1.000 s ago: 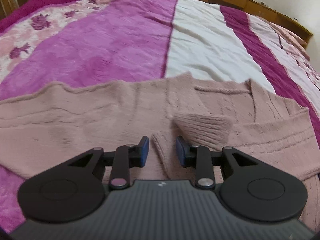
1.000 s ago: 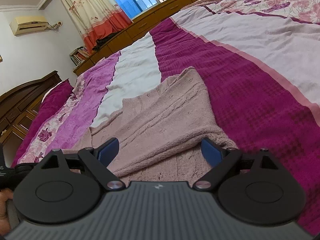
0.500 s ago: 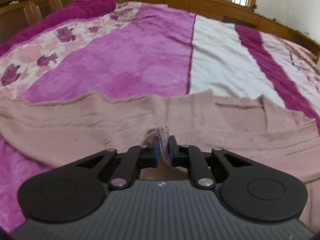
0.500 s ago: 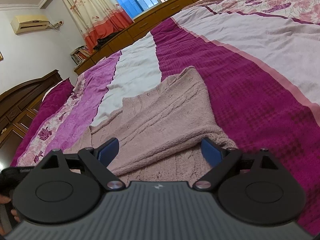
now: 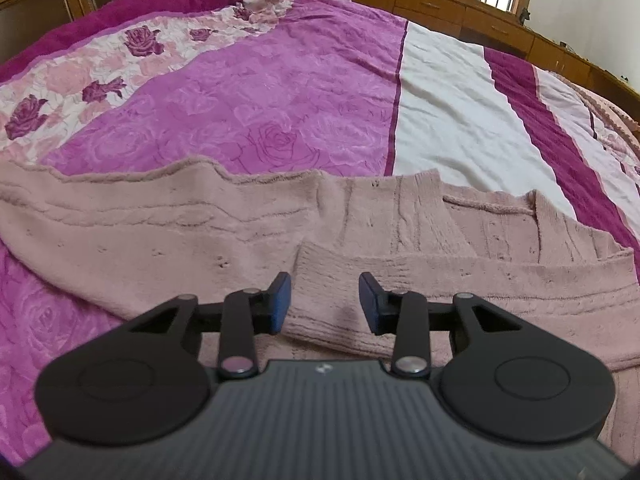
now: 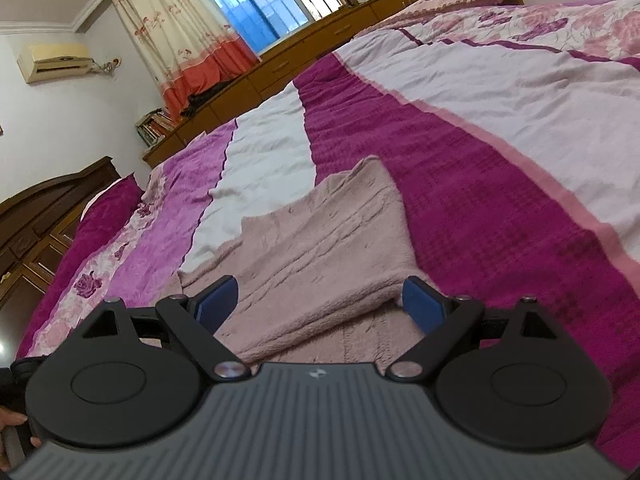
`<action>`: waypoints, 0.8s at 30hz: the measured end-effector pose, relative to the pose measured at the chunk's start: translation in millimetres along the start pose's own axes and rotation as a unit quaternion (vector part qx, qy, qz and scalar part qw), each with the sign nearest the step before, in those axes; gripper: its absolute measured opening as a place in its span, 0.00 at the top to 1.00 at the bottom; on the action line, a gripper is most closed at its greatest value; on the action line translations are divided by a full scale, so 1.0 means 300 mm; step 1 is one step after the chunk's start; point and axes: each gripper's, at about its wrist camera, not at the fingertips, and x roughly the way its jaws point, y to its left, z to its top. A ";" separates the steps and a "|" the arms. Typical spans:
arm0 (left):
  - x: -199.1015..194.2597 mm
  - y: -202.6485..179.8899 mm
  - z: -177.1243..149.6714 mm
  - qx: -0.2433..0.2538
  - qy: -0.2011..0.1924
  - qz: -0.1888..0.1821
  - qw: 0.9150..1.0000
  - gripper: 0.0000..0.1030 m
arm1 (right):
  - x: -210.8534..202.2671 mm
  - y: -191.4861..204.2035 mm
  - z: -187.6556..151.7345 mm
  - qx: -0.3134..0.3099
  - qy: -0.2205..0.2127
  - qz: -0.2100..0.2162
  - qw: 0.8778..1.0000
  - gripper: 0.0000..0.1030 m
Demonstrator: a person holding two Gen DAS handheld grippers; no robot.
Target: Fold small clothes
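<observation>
While opening, left gripper (image 5: 324,301) jaws straddle cuff (image 5: 340,280)

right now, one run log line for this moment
stage: sleeve fold | left gripper: opening over ribbed cuff | right gripper: open over pink sweater | surface: bedspread

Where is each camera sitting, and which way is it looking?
Left wrist view: rides on the left gripper, looking down over its opening jaws, nothing pinched, at the pink sweater and bedspread; no hand shows.
Right wrist view: rides on the right gripper, jaws wide, looking low along the bed toward the window; fingertips of a hand show at the left edge.
Both share the sweater, the bedspread and the window.
</observation>
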 end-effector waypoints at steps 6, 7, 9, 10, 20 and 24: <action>0.019 -0.004 -0.030 0.011 0.008 0.018 1.000 0.62 | -0.005 -0.011 -0.001 0.021 0.020 0.002 1.000 0.16; 0.023 -0.004 -0.033 0.012 0.009 0.019 1.000 0.62 | -0.004 -0.014 -0.002 0.028 0.026 0.008 0.999 0.17; 0.032 -0.006 -0.036 0.014 0.011 0.021 1.000 0.62 | 0.020 -0.025 0.001 0.050 0.036 0.014 0.998 0.19; 0.037 -0.009 -0.038 0.017 0.012 0.022 1.000 0.62 | 0.028 -0.029 0.003 0.057 0.036 0.013 0.998 0.20; 0.034 -0.011 -0.042 0.034 0.008 0.030 0.999 0.58 | 0.027 -0.047 -0.006 0.065 0.032 -0.017 0.997 0.30; -0.027 0.026 -0.006 0.032 -0.005 0.040 0.999 0.58 | -0.001 -0.028 -0.002 0.073 0.038 -0.014 0.997 0.26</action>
